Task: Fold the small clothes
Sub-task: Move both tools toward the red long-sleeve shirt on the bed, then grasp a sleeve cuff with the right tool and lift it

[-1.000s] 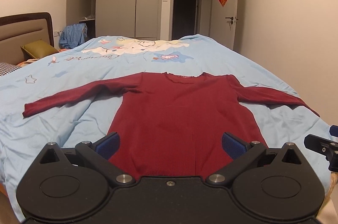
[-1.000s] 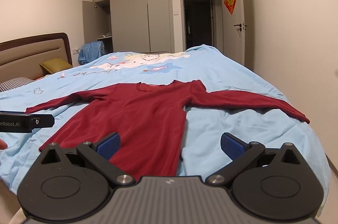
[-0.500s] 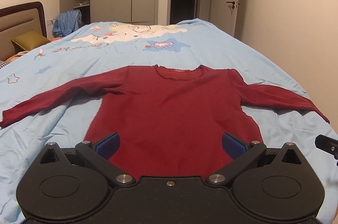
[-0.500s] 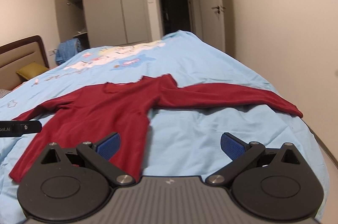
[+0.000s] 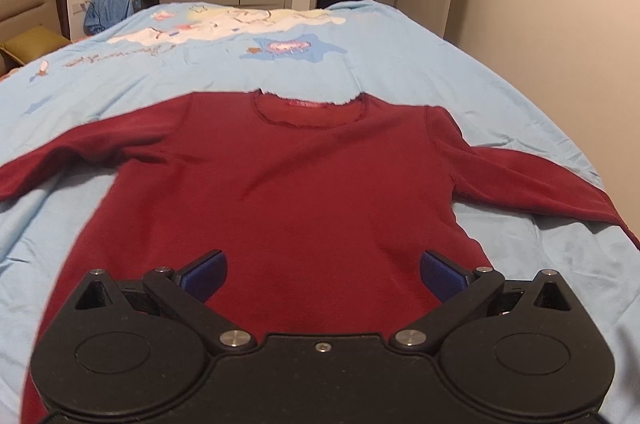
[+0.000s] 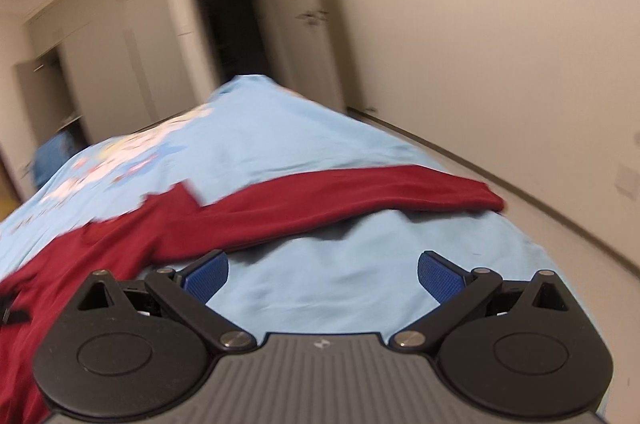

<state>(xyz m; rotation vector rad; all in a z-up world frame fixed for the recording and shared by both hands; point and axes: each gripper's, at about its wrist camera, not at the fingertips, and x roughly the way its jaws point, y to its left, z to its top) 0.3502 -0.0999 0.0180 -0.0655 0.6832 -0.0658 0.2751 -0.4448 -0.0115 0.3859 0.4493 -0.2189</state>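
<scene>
A dark red long-sleeved top (image 5: pixel 304 184) is laid flat, front up, on the light blue bed cover (image 5: pixel 460 72), sleeves spread to both sides. The left gripper (image 5: pixel 322 270) is held over the lower body of the top, jaws wide apart and empty. The right gripper (image 6: pixel 323 270) is positioned over bare cover beside the right sleeve (image 6: pixel 360 194), jaws likewise spread and empty

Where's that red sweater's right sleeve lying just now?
In the right wrist view, the sleeve stretches across the blue bedspread toward the wall-side bed edge, ahead of the open right gripper.
</scene>
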